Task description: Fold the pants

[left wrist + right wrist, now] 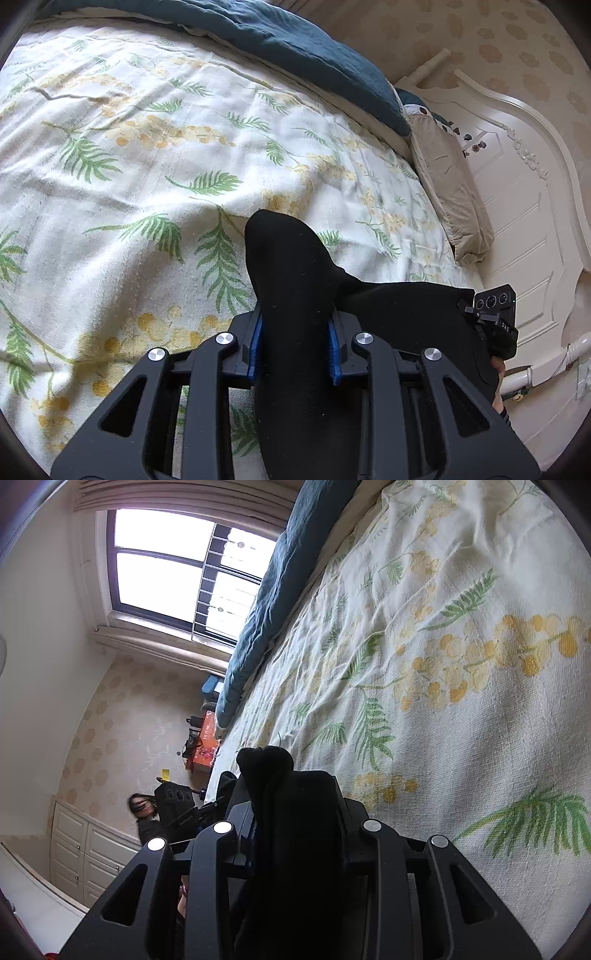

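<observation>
- Left wrist view: the left gripper [295,341] pinches black pants [291,295] between its blue-padded fingers [255,345]; the cloth bulges out past the fingertips and trails off to their right.
- Beyond the fingers lies the bed's floral sheet [147,166], then a teal duvet [295,40]; a beige pillow [448,195] and white headboard [524,192] stand right.
- Right wrist view: the right gripper [295,834] clamps a bunched fold of the same pants [291,812], over the sheet.

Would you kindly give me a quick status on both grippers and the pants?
Left gripper shut on black pants. Right gripper shut on pants too. Pants held above the floral sheet. Nothing in the way there.
</observation>
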A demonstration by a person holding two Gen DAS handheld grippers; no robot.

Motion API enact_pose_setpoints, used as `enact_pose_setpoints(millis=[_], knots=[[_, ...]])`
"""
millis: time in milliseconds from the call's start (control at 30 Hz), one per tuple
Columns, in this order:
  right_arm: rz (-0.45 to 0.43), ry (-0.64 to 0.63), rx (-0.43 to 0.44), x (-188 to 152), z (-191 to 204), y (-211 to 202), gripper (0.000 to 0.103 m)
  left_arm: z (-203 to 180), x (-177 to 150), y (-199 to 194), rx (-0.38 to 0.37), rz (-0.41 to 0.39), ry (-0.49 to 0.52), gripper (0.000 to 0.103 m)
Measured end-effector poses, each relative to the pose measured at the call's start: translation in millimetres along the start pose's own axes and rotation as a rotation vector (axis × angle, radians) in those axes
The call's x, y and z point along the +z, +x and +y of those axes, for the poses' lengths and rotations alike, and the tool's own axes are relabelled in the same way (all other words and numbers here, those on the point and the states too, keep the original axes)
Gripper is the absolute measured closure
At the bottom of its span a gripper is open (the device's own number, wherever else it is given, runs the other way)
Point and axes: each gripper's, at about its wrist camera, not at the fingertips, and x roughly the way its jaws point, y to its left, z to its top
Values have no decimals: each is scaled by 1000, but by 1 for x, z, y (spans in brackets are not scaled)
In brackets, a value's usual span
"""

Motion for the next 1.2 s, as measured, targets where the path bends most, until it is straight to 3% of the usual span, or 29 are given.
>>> enact_pose_setpoints(millis=[267,433,567,633,800,900,1100,1200], knots=[[1,2,0,0,-1,0,71,-1,-2,0,6,-2,6,74],[6,12,-2,1,-2,-3,70,-1,-7,-4,10,-7,12,62],[-6,15,-5,-4,2,-10,63,0,-18,-13,-19,-1,-14,53],[-15,14,-16,-10,5,-17,58,1,-26,-18,-36,10,-32,39],[-17,-20,-56,-35,20,-40,39,0,-57,-38,-105,21,-67,34],[-10,-25,-83,-52,26,-52,35,-5,-79,-45,-126,43,-70,32],[27,-33,-105,-91,37,-61,31,-24,-118,-52,-163,61,-62,24],[12,-34,-129,-97,41,-58,31,-32,-122,-49,-133,48,-42,24]])
